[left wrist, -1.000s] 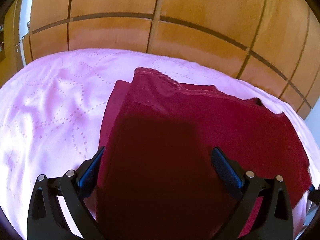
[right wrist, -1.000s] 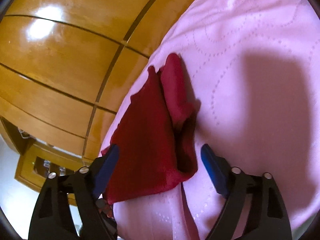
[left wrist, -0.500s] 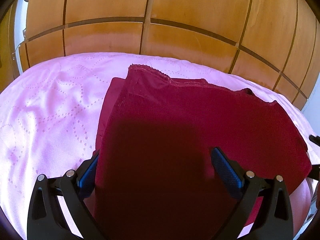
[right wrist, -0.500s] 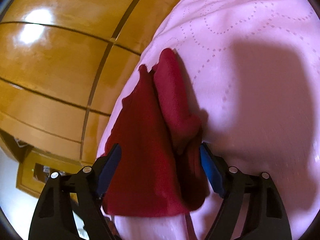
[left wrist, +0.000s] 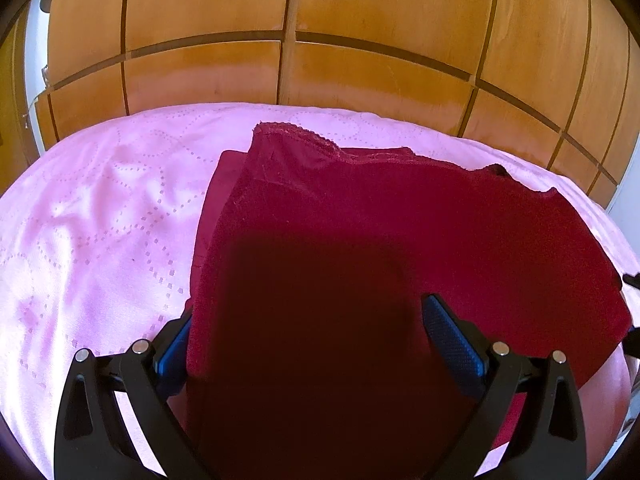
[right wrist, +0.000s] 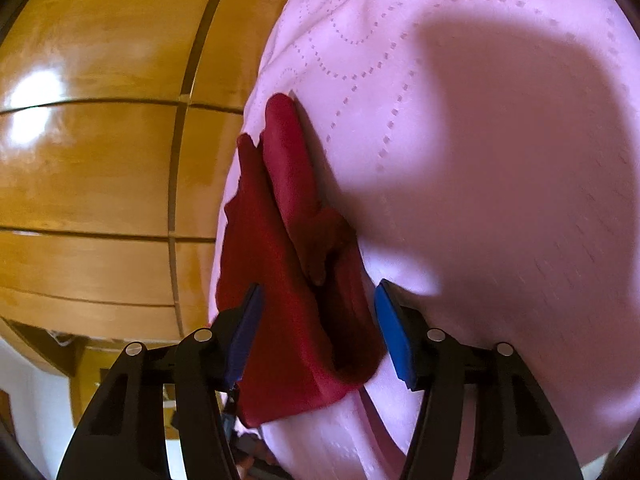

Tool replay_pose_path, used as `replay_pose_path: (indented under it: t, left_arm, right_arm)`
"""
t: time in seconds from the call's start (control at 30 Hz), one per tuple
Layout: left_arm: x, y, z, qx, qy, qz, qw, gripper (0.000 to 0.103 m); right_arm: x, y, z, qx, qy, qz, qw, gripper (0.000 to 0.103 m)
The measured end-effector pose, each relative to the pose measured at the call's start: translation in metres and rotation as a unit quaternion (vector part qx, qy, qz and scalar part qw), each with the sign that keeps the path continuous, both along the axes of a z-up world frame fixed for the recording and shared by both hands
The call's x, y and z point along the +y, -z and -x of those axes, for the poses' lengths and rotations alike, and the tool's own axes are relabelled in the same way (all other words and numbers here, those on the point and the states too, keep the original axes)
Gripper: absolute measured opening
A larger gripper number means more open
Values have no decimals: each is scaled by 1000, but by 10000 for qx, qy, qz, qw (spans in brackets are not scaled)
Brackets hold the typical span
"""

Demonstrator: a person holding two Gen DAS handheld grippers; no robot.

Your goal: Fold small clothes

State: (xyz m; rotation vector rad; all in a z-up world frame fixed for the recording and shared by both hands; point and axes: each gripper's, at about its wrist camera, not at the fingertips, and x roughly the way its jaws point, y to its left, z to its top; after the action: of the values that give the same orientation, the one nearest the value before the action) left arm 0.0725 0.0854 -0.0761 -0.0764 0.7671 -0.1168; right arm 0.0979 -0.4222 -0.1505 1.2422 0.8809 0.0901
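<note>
A dark red garment [left wrist: 360, 240] with a lace-trimmed far edge lies flat on the pink quilted bedspread [left wrist: 100, 220]. My left gripper [left wrist: 308, 332] hovers over its near part, open wide; the cloth's left edge covers part of the left pad [left wrist: 174, 344]. In the right wrist view the same garment [right wrist: 288, 264] is seen edge-on, its corner lifted and bunched. My right gripper [right wrist: 320, 320] straddles that corner and its jaws are closing. The blue pads [right wrist: 394, 332] stand at the fabric's two sides without squeezing it.
A wooden panelled wardrobe [left wrist: 320, 40] runs along the far side of the bed. The bed's edge [right wrist: 224, 200] drops off just left of the garment in the right wrist view. Bare bedspread [right wrist: 480, 160] spreads to the right.
My right gripper rolled, came down and forward over the garment's corner, and its jaws narrowed around the fabric. The left gripper hardly moved.
</note>
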Motion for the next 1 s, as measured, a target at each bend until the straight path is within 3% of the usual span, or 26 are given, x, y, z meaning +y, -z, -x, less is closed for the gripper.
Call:
replay_pose_path:
  t: [0.17, 0.23, 0.33, 0.5, 0.67, 1.0]
  left_arm:
    - [-3, -1, 1, 20, -8, -166, 9999, 101]
    - [-6, -2, 2, 17, -8, -299, 9996, 101]
    - [-5, -6, 7, 16, 5, -447, 9990, 101]
    - [15, -15, 24, -196, -249, -394, 9987, 101]
    - [44, -22, 36, -432, -621, -463, 9961, 101]
    - [65, -5, 42, -98, -715, -293, 9970, 101]
  right_arm:
    - [11, -5, -25, -143, -97, 384, 9991, 56]
    - [16, -8, -30, -145, -163, 699, 9973, 41]
    - [21, -7, -31, -163, -203, 893, 9957, 28]
    - [24, -16, -26, -331, -138, 741, 9966, 24]
    - [42, -56, -29, -767, -279, 872, 9928, 23]
    - [82, -115, -39, -1299, -604, 1017, 9844, 23]
